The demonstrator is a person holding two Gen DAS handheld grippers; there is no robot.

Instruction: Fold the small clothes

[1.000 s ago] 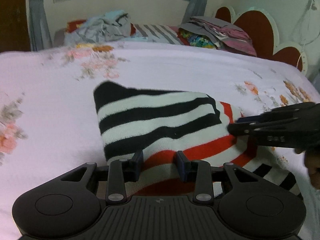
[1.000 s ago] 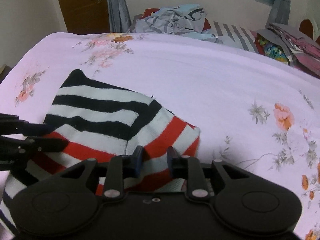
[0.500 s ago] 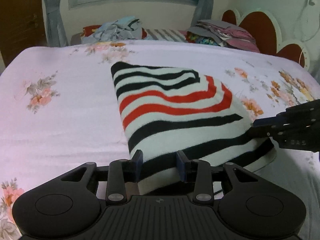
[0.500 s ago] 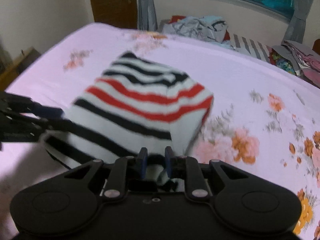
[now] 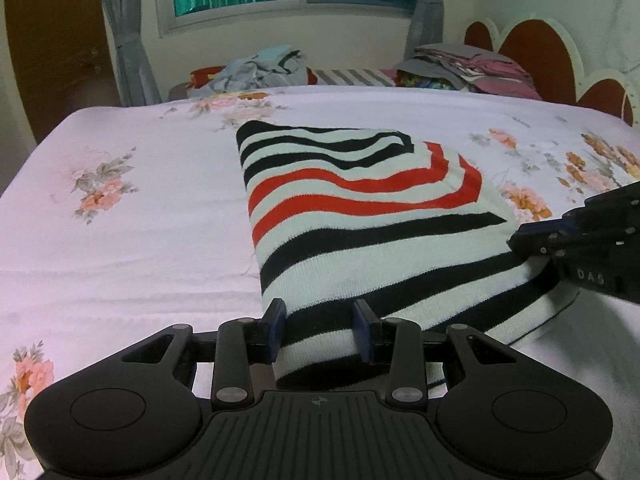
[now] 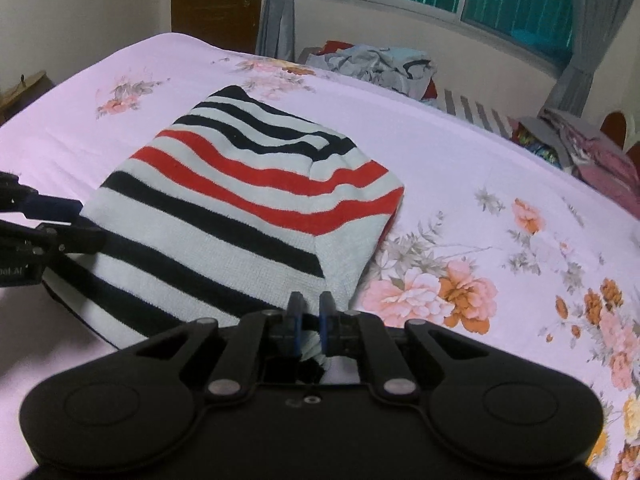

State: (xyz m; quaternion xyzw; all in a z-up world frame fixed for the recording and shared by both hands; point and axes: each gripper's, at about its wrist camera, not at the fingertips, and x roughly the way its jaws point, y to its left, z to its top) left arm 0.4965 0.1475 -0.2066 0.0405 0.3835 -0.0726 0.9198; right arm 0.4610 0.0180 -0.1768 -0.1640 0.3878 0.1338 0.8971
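Note:
A knitted garment [image 5: 360, 216] with white, black and red stripes lies flat on the bed, its near hem toward me. My left gripper [image 5: 320, 330] is shut on the hem's left part, with bunched cloth filling the gap between its pads. My right gripper [image 6: 310, 316] grips the hem's right corner; its jaws are closing, with a thin fold of cloth pinched between them. In the right wrist view the garment [image 6: 240, 208] runs away from me and the left gripper [image 6: 86, 224] shows at its left edge. The right gripper [image 5: 520, 240] shows at the garment's right edge in the left wrist view.
The bed carries a pale pink floral sheet [image 5: 120, 240]. A heap of loose grey and blue clothes [image 5: 260, 68] lies at the far edge, and a stack of folded clothes [image 5: 472, 68] sits by the red headboard [image 5: 540, 40]. A wooden door [image 6: 216, 0] stands at the far left.
Both grippers have drawn back toward the near side with the hem. The garment now lies stretched out longer, black stripes nearest me. The right gripper's jaws have narrowed on the cloth.

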